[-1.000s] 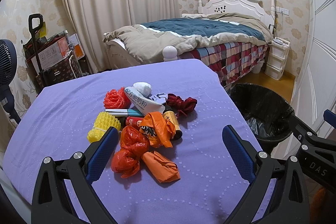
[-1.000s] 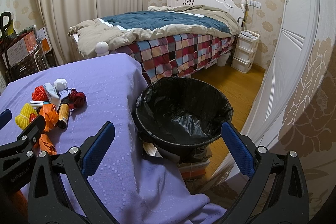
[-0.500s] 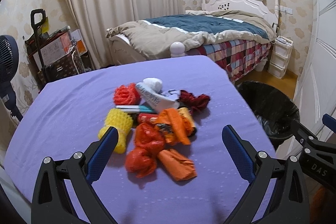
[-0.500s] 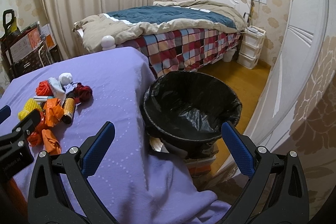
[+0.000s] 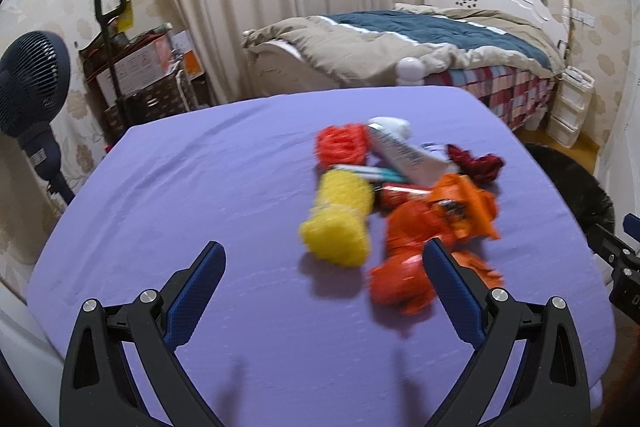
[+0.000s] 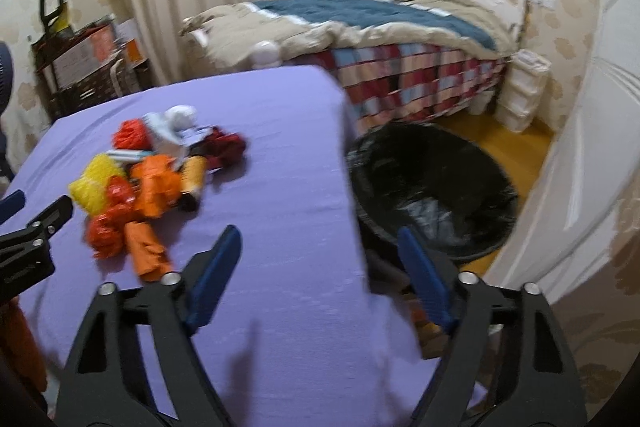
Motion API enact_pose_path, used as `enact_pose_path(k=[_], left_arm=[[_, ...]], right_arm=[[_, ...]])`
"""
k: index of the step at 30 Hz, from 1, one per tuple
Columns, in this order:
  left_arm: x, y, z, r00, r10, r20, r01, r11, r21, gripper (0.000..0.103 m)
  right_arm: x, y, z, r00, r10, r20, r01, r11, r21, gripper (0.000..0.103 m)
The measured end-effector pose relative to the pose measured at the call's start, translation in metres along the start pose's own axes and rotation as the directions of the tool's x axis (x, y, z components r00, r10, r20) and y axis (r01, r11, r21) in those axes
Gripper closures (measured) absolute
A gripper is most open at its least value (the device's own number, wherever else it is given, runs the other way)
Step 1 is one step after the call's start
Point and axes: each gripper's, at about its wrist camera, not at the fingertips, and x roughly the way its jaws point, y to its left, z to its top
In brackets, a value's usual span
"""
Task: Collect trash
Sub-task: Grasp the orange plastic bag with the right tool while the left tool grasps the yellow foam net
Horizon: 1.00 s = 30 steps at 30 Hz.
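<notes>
Trash pile (image 5: pixel 404 195) lies bunched on the purple table (image 5: pixel 200 187), toward its right half, with the black-lined bin (image 6: pixel 432 187) on the floor just off the table's right edge. The left gripper (image 5: pixel 324 267) hangs released, empty, and the pile sits just beyond and right of its gap; the right gripper (image 6: pixel 320 255), also released and empty, points at the table's right edge, pile well to its left. I judge the left arm nearer. The yellow foam net (image 5: pixel 340 223) runs near-to-far; the white tube (image 5: pixel 404 155) slants far-left to near-right.
</notes>
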Motion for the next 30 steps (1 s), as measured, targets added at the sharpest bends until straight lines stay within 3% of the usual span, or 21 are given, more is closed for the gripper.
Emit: enact_pose_path(k=[3,6,16,18,25,30], left_arm=[[0.003,0.014,-0.004,1.0,0.015,-0.009,-0.015,1.0,-0.015,0.01],[0.007,0.028,-0.008,0.999,0.024,-0.024,-0.025,0.999,-0.034,0.024],[0.021,0.059,-0.019,0.997,0.036,-0.062,-0.041,0.995,-0.087,0.024],[0.022,0.063,-0.021,0.997,0.039,-0.064,-0.045,0.995,-0.093,0.024],[0.025,0.064,-0.024,0.997,0.026,-0.07,-0.033,0.994,-0.102,0.024],[0.024,0.054,-0.02,0.998,0.004,-0.063,-0.01,0.995,-0.102,0.024]], right_arm=[[0.003,0.021,0.0,0.999,0.033,-0.013,-0.033,0.999,-0.042,0.033],[0.002,0.046,-0.001,0.997,0.073,-0.029,-0.075,0.992,-0.101,0.036],[0.012,0.099,-0.012,0.989,0.124,-0.08,-0.139,0.962,-0.234,0.038],[0.016,0.106,-0.013,0.988,0.126,-0.088,-0.144,0.958,-0.249,0.042],[0.034,0.121,-0.022,0.975,0.152,-0.161,-0.192,0.943,-0.272,0.068],[0.03,0.112,-0.023,0.979,0.142,-0.15,-0.178,0.947,-0.266,0.069]])
